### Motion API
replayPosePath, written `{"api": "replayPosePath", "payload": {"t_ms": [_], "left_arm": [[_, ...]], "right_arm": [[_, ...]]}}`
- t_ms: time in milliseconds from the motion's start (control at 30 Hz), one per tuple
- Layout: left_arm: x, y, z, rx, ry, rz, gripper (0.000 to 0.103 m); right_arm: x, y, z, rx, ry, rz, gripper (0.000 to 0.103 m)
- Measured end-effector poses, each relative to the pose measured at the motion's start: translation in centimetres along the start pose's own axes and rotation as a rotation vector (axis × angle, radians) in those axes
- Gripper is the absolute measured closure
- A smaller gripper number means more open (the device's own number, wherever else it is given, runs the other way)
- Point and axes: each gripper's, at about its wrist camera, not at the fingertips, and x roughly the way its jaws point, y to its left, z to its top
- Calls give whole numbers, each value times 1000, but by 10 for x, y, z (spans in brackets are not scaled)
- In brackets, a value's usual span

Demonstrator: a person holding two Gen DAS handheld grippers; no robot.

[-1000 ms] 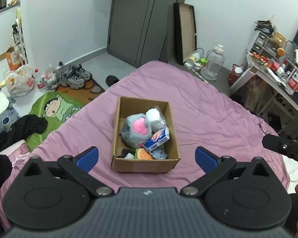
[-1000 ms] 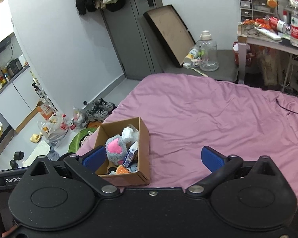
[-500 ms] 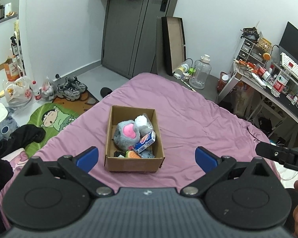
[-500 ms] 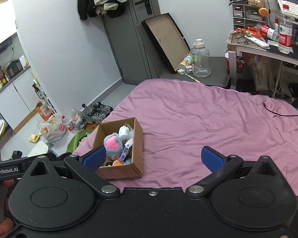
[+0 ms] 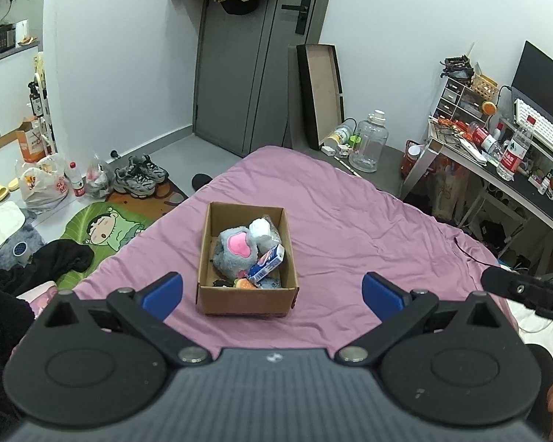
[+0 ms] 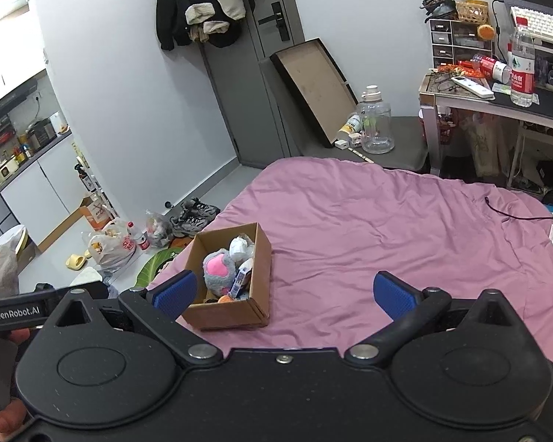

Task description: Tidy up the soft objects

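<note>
Left gripper (image 5: pixel 272 293) wide open, empty, held above the bed (image 5: pixel 350 228). Right gripper (image 6: pixel 282 291) also wide, empty, touching nothing. Cardboard box (image 5: pixel 245 300) sits on the bed ahead, holding grey-pink plush (image 5: pixel 236 248) and other soft items.

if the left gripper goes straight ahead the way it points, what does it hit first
Probably the cardboard box on the pink bedspread, centred between the open left gripper fingers; depth is unclear, so it might pass above.
</note>
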Motion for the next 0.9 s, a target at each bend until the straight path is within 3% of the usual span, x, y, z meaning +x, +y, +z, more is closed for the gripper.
{"api": "replayPosePath", "payload": {"t_ms": [900], "left_arm": [[-17,-15,-7,35,-25,7,0]], "right_arm": [[-18,-4,-8,-8,-28,-4,0]]}}
